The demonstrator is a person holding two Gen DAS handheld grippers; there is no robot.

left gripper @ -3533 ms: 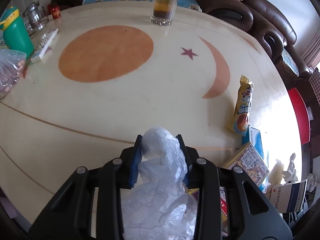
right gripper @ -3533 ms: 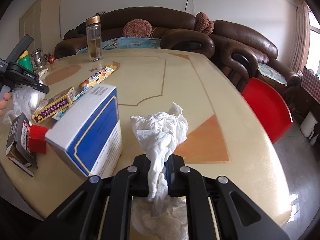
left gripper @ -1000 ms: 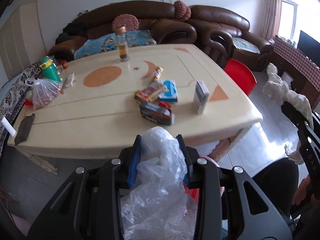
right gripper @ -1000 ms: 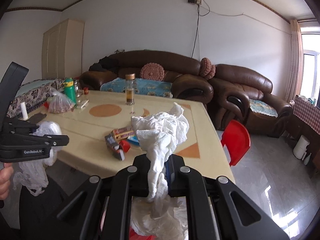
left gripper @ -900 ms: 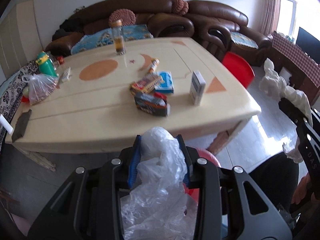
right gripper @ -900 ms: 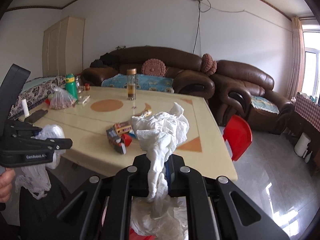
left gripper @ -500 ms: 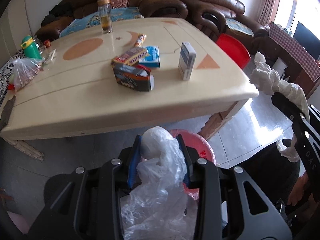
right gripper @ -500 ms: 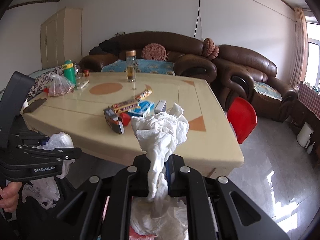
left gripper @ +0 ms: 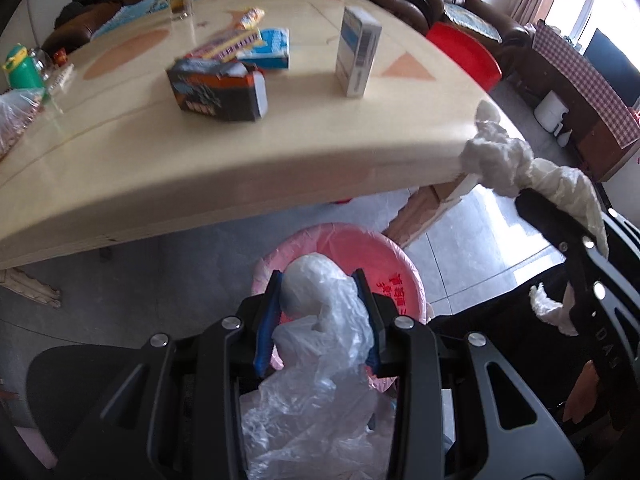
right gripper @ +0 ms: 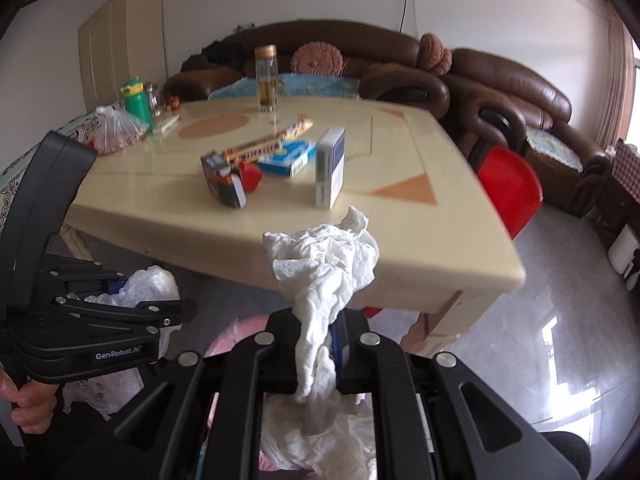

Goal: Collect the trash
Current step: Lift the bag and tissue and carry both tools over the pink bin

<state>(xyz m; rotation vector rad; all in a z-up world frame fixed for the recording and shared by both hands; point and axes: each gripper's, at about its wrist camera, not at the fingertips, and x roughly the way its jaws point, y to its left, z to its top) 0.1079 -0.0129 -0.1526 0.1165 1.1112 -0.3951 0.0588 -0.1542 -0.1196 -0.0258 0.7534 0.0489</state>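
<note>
My left gripper (left gripper: 318, 280) is shut on a crumpled clear plastic bag (left gripper: 320, 344) and holds it over a pink-lined trash bin (left gripper: 360, 256) on the floor in front of the table. My right gripper (right gripper: 316, 328) is shut on a wad of white tissue paper (right gripper: 324, 256). In the left wrist view the right gripper and its tissue paper (left gripper: 504, 160) are at the right, near the table corner. In the right wrist view the left gripper with the plastic bag (right gripper: 148, 284) is at the lower left, and the bin's pink liner (right gripper: 236, 332) peeks out below.
A cream table (left gripper: 200, 168) carries a black-and-orange box (left gripper: 216, 92), an upright blue-and-white box (left gripper: 358, 56), a flat blue packet (left gripper: 268, 42), a snack bar wrapper (left gripper: 250, 18), a glass bottle (right gripper: 267, 80) and a green bottle (right gripper: 138, 98). A red chair (right gripper: 508, 188) and brown sofas (right gripper: 500, 84) stand beyond.
Both grippers have drawn back from the table and dipped lower, still shut on their loads. The pink bin has come into view under the left gripper.
</note>
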